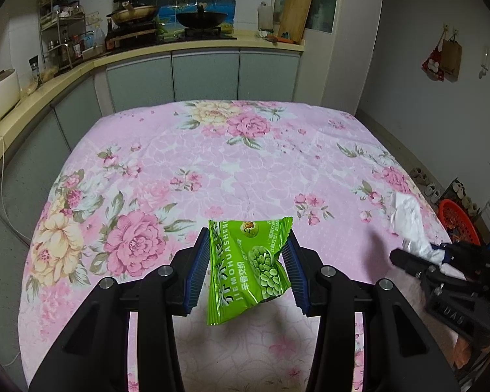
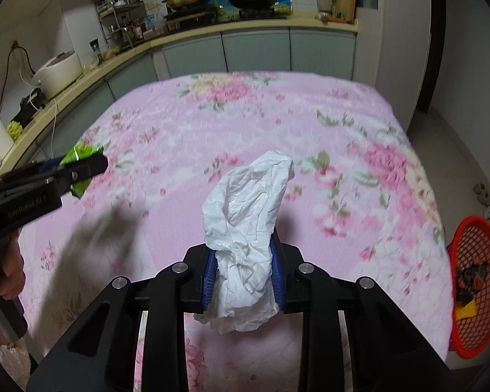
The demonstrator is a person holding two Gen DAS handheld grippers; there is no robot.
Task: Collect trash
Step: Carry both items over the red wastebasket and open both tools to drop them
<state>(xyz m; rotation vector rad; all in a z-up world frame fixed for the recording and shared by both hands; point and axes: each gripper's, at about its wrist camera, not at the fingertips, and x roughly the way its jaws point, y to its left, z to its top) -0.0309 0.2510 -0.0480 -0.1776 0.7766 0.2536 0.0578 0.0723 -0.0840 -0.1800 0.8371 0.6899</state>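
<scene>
My left gripper [image 1: 248,248] is shut on a green snack wrapper [image 1: 248,268] and holds it above the pink floral tablecloth [image 1: 212,163]. The wrapper also shows in the right wrist view [image 2: 81,153], at the left. My right gripper [image 2: 243,254] is shut on a crumpled white tissue [image 2: 248,225], held above the cloth [image 2: 245,124]. The tissue also shows in the left wrist view [image 1: 408,225] at the right, in the right gripper [image 1: 421,258]. A red mesh basket [image 2: 473,281] with some trash in it stands off the table's right edge.
The red basket also shows in the left wrist view [image 1: 457,222] on the floor, with shoes [image 1: 424,179] behind it. A kitchen counter [image 1: 49,75] with a rice cooker [image 1: 0,91], rack and woks runs along the left and back.
</scene>
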